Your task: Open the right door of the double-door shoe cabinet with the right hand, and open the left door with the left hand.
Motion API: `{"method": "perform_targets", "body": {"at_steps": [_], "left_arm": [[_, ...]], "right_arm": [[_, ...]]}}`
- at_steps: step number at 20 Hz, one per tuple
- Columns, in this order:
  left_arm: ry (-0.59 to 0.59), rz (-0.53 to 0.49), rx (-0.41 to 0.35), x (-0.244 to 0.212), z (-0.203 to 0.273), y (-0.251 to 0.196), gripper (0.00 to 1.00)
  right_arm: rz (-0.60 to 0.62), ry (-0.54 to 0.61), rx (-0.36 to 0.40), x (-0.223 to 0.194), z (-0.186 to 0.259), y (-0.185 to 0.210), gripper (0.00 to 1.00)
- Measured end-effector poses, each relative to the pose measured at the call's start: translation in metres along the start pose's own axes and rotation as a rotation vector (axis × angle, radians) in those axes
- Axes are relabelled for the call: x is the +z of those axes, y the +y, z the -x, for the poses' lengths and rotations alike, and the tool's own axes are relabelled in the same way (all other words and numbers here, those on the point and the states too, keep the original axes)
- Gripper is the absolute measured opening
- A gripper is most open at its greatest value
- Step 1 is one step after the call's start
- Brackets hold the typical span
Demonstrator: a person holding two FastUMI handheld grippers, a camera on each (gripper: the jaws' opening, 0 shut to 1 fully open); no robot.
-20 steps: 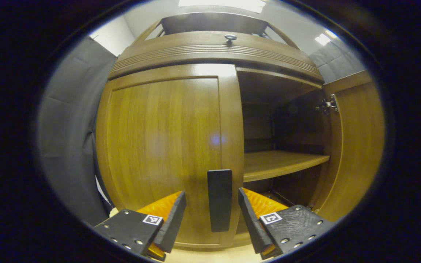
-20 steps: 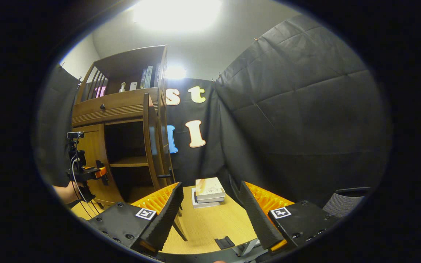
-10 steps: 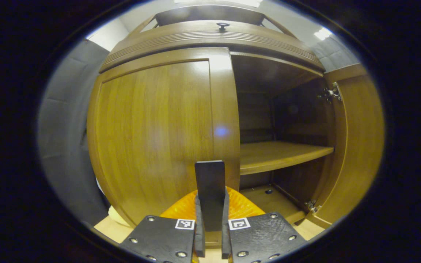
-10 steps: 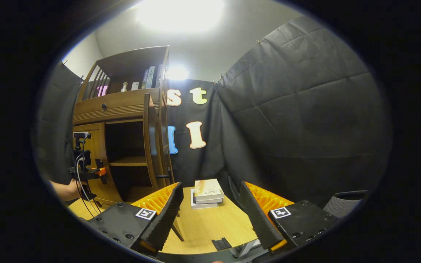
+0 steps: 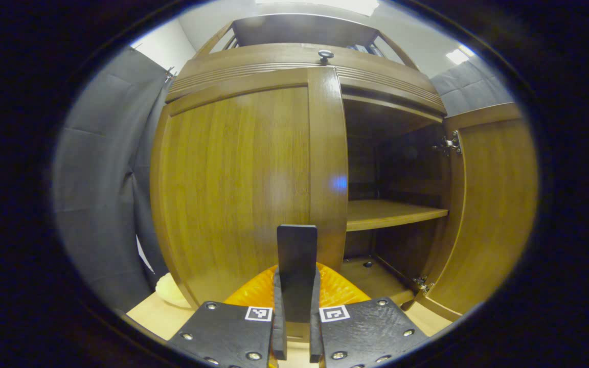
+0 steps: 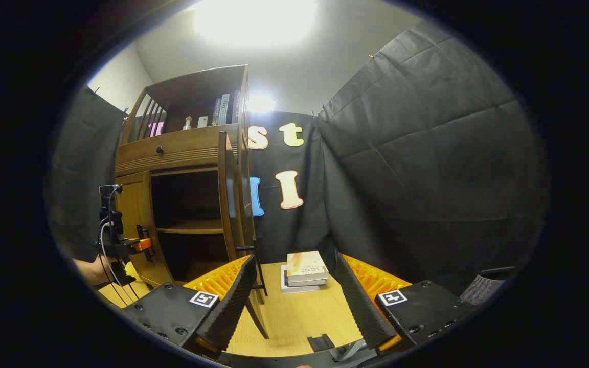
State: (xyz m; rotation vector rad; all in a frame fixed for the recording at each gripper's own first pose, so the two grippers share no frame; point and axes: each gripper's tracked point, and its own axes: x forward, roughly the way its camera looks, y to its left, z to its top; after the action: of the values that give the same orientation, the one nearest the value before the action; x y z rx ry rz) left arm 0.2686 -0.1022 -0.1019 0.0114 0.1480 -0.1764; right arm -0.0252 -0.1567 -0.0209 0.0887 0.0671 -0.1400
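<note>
The left gripper [image 5: 295,327] clamps the left door's handle [image 5: 297,266], the right gripper [image 6: 294,301] gapes empty, and the cabinet's shelf [image 5: 391,213] is bare.

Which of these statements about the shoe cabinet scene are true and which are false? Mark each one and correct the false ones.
1. The left gripper is shut on the left door's handle. True.
2. The right door is closed. False: it stands swung open, showing the inner shelf.
3. The right gripper is clamped on the right door's handle. False: its fingers are spread apart with nothing between them.
4. A stack of books lies on the table beyond the right gripper. True.
5. The left door is swung fully open. False: its front panel faces the left gripper, at most slightly ajar.
</note>
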Motion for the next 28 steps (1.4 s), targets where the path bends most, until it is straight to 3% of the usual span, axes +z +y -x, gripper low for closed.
{"method": "perform_targets", "body": {"at_steps": [10, 11, 15, 28], "left_arm": [[-0.003, 0.016, 0.018, -0.002, 0.066, 0.028, 0.17], [-0.004, 0.018, 0.022, -0.003, 0.072, 0.031, 0.21], [-0.007, 0.025, 0.040, -0.002, 0.093, 0.045, 0.21], [-0.018, 0.045, 0.132, -0.006, 0.151, 0.107, 0.16]], "right_arm": [[-0.004, 0.006, 0.101, -0.005, -0.007, 0.040, 0.98], [-0.004, 0.005, 0.112, -0.006, -0.009, 0.045, 0.98], [0.001, 0.005, 0.160, -0.006, -0.012, 0.066, 0.98], [0.006, 0.013, 0.281, -0.014, -0.017, 0.134, 0.98]]}}
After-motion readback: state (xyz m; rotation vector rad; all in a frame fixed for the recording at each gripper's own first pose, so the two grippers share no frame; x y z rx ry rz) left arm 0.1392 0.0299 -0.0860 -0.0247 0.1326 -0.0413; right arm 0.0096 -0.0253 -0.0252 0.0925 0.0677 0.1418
